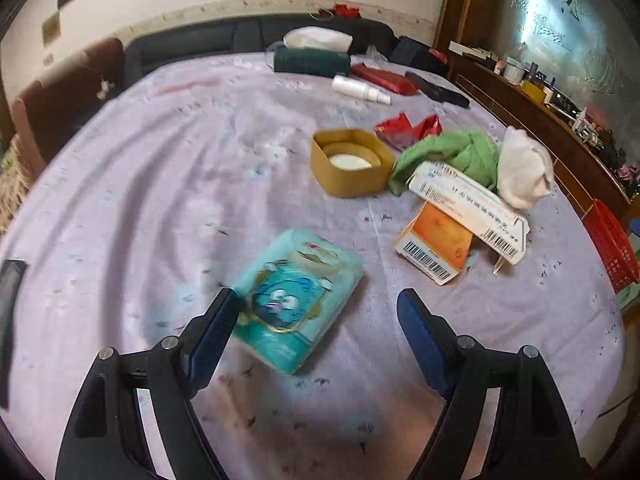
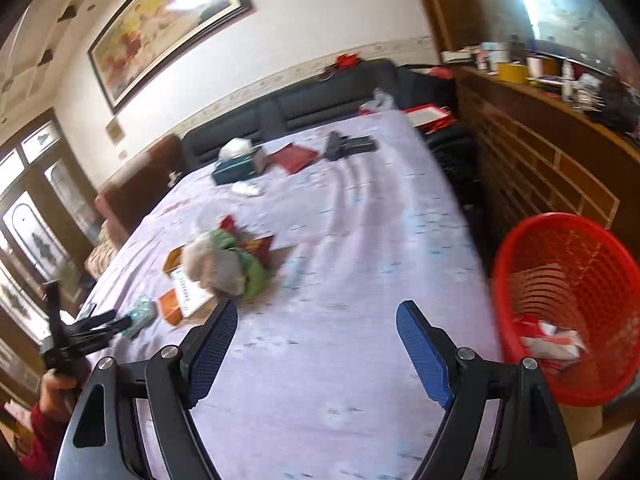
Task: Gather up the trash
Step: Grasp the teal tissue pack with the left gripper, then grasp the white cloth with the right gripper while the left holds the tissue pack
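Dim, fisheye-bent edges, probably motion blur throughout, glare off the glass panel (image 1: 560, 32).

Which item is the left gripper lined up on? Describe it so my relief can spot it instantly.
On the lilac tablecloth, look nearest the open left gripper: a soft teal tissue pack lying flat. Unlike the gold box and barcoded cartons beyond, it bears a blue cartoon face.

Teal tissue pack (image 1: 298, 300) blocks left jaws; tablecloth (image 1: 160, 184) beyond bare.
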Motion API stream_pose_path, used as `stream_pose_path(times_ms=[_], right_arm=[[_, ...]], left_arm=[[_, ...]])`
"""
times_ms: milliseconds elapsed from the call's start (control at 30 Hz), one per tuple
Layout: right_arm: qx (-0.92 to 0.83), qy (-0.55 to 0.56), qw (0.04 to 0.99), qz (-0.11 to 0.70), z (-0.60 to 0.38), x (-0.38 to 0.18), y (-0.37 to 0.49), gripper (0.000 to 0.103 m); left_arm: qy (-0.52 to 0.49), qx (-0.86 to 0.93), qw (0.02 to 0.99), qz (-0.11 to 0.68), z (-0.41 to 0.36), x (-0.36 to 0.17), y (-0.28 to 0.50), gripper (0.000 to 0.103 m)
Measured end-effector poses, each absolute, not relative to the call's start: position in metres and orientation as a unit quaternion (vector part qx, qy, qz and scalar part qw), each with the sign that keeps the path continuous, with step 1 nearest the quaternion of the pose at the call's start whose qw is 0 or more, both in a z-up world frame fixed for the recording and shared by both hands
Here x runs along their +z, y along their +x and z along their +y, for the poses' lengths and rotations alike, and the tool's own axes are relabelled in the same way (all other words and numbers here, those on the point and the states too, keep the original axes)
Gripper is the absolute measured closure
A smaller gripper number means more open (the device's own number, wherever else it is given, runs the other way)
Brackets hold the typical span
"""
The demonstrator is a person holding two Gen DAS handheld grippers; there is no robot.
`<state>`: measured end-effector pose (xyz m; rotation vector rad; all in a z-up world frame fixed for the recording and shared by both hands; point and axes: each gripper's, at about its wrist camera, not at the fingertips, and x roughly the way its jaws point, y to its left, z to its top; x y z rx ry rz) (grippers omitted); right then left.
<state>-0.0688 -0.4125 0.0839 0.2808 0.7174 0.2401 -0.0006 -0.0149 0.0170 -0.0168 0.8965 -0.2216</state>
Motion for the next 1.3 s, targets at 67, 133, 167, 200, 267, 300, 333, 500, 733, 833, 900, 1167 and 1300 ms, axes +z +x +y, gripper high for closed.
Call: stream_pose_path(times_ms=[67, 133, 167, 200, 267, 300, 333, 500, 733, 833, 900, 1167, 1300], right_arm=[[0.13, 0.128, 0.917, 0.353, -0.395, 0.085, -0.061, 0.017], [0.141, 0.116, 0.915, 0.359, -0.378, 0.087, -0.052, 0.017], [0.145, 0.112, 0.915, 0.36, -0.373, 0.086, -0.048, 0.017], [0.151, 0.107, 0.913, 0.364, -0.363, 0.087, -0.042, 0.017], [0.159, 0.1, 0.911, 0.368, -0.348, 0.086, -0.032, 0.017], [0.161, 0.097, 0.91, 0.369, -0.342, 0.086, -0.027, 0.017], [0.163, 0.091, 0.909, 0.372, -0.332, 0.085, -0.019, 0.017], [0.159, 0.076, 0.907, 0.383, -0.301, 0.074, 0.016, 0.017], [0.138, 0.089, 0.894, 0.416, -0.278, 0.043, 0.063, 0.055], [0.137, 0.109, 0.892, 0.416, -0.282, 0.042, 0.056, 0.079], [0.137, 0.101, 0.904, 0.392, -0.282, 0.05, 0.038, 0.08], [0.141, 0.092, 0.934, 0.314, -0.286, 0.063, -0.037, 0.08], [0.143, 0.096, 0.938, 0.299, -0.289, 0.055, -0.06, 0.079]], left_arm=[[0.005, -0.104, 0.898, 0.428, -0.017, 0.018, 0.0, 0.028], [0.015, -0.108, 0.9, 0.422, -0.02, 0.019, -0.001, 0.033], [0.02, -0.102, 0.896, 0.431, -0.022, 0.015, 0.002, 0.037], [0.024, -0.098, 0.896, 0.432, -0.022, 0.015, 0.005, 0.038], [0.028, -0.091, 0.897, 0.431, -0.022, 0.014, 0.011, 0.05], [0.029, -0.086, 0.897, 0.433, -0.022, 0.014, 0.015, 0.051], [0.033, -0.086, 0.897, 0.433, -0.022, 0.014, 0.016, 0.051], [0.015, -0.094, 0.899, 0.428, -0.016, 0.017, 0.021, 0.077], [-0.049, -0.092, 0.915, 0.39, 0.0, 0.028, 0.007, 0.087], [-0.076, -0.104, 0.92, 0.371, -0.003, 0.034, -0.011, 0.087], [-0.076, -0.11, 0.924, 0.358, -0.012, 0.039, -0.022, 0.087], [-0.049, -0.134, 0.942, 0.305, -0.068, 0.058, -0.06, 0.089], [-0.038, -0.143, 0.944, 0.294, -0.09, 0.057, -0.071, 0.089]])
